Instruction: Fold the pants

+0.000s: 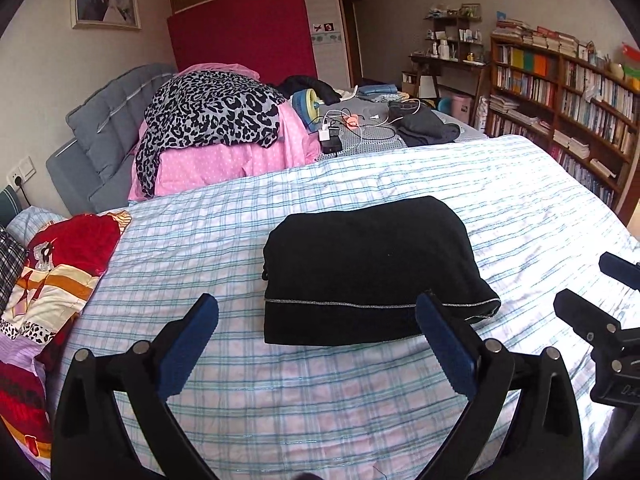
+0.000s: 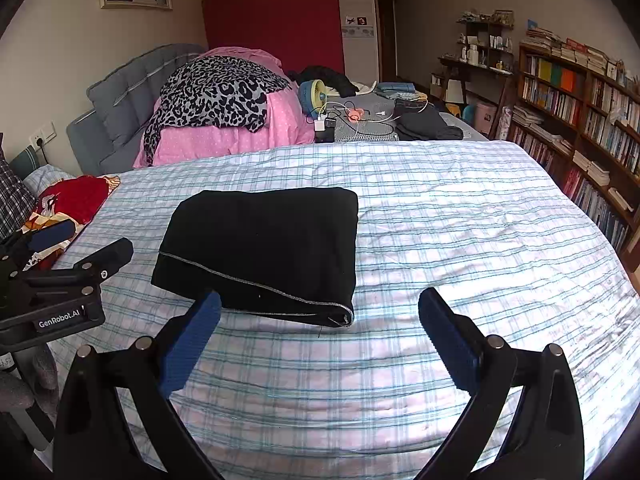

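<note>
Both grippers gape near folded black pants (image 1: 368,268); one reads "GenRobot.AI".

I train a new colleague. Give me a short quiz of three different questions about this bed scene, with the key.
1. True or false: the black pants lie folded on the striped bedsheet.
2. Which gripper holds fabric? A) left gripper B) right gripper C) neither
3. Fill in: the leopard-print garment lies on a ___ quilt.

Key: 1 true; 2 C, both open; 3 pink.
</note>
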A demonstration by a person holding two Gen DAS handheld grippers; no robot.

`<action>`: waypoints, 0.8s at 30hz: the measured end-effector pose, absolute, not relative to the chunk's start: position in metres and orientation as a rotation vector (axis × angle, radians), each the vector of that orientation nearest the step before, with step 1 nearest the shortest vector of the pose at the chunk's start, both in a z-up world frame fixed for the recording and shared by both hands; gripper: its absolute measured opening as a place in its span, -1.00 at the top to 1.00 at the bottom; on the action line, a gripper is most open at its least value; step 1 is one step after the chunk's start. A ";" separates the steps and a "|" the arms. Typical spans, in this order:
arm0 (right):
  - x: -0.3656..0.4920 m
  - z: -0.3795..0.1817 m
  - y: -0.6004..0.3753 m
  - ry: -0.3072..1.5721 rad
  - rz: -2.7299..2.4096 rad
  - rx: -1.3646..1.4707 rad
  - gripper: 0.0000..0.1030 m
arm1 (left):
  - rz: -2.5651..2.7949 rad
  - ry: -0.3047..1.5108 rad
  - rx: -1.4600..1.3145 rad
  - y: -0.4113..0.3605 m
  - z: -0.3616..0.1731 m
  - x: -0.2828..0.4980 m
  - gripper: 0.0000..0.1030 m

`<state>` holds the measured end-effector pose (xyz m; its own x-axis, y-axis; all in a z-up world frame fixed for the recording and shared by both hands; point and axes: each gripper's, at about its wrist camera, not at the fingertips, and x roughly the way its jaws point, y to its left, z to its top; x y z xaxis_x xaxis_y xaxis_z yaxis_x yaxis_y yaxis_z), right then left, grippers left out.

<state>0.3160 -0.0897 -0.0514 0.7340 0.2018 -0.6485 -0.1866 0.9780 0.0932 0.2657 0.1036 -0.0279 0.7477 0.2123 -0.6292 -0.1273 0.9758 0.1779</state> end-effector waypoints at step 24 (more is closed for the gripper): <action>0.337 -0.094 -0.078 0.830 0.193 0.011 -0.95 | 0.225 0.826 0.131 0.110 -0.060 0.285 -0.91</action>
<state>0.3372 -0.0785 -0.0939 0.6586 0.1746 -0.7319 -0.1658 0.9825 0.0852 0.2851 0.1098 -0.0600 0.6555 0.2486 -0.7131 -0.1472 0.9682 0.2022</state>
